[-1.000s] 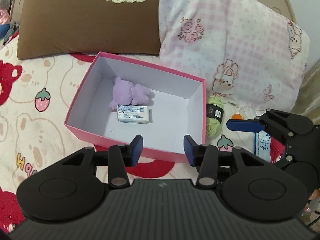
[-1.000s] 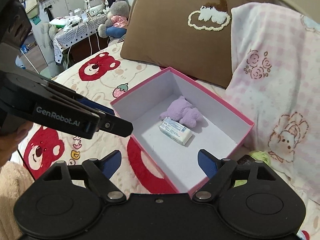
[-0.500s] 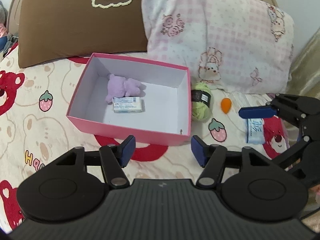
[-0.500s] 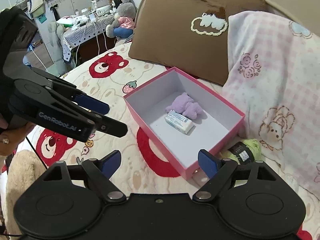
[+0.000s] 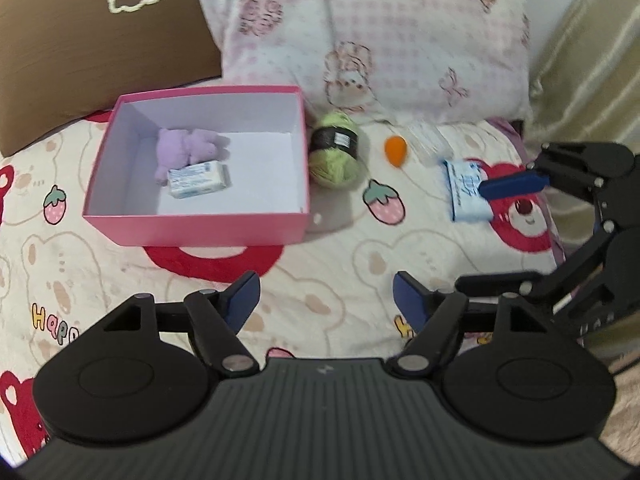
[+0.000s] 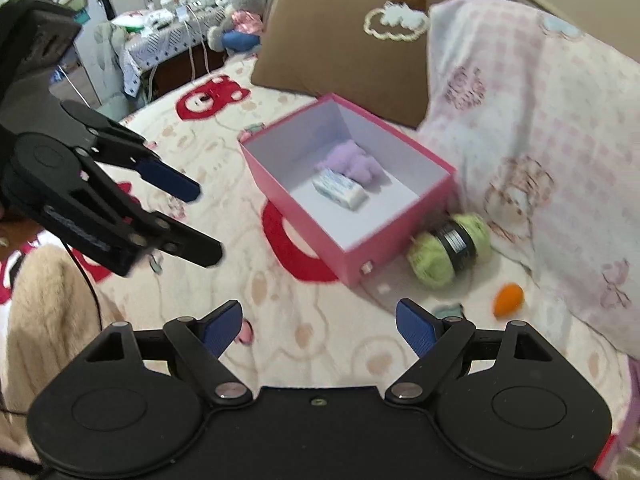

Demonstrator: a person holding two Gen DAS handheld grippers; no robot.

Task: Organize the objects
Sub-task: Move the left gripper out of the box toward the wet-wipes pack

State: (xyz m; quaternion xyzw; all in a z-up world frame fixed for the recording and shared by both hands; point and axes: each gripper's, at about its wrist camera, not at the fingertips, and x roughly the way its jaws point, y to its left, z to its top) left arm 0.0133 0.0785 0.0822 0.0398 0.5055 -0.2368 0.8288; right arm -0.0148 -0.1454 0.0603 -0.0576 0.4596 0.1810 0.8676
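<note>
Two items boxed, three left out.
Pink box [image 5: 192, 222] mid-left holds purple plush [image 5: 186, 148] and tissue pack [image 5: 198, 179]; yarn ball [image 5: 334, 152], orange ball [image 5: 395, 151], blue packet [image 5: 464, 192] right of it; left gripper [image 5: 325, 300] and right gripper [image 6: 320, 326] wide, empty.

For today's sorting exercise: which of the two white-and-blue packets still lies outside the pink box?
The packet on the red bear print, under the right gripper's finger; the other packet lies inside the pink box.

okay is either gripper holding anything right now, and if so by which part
Nothing is held. The left gripper and the right gripper both stand open with empty jaws above the bedspread; the yarn ball and blue packet lie untouched.
</note>
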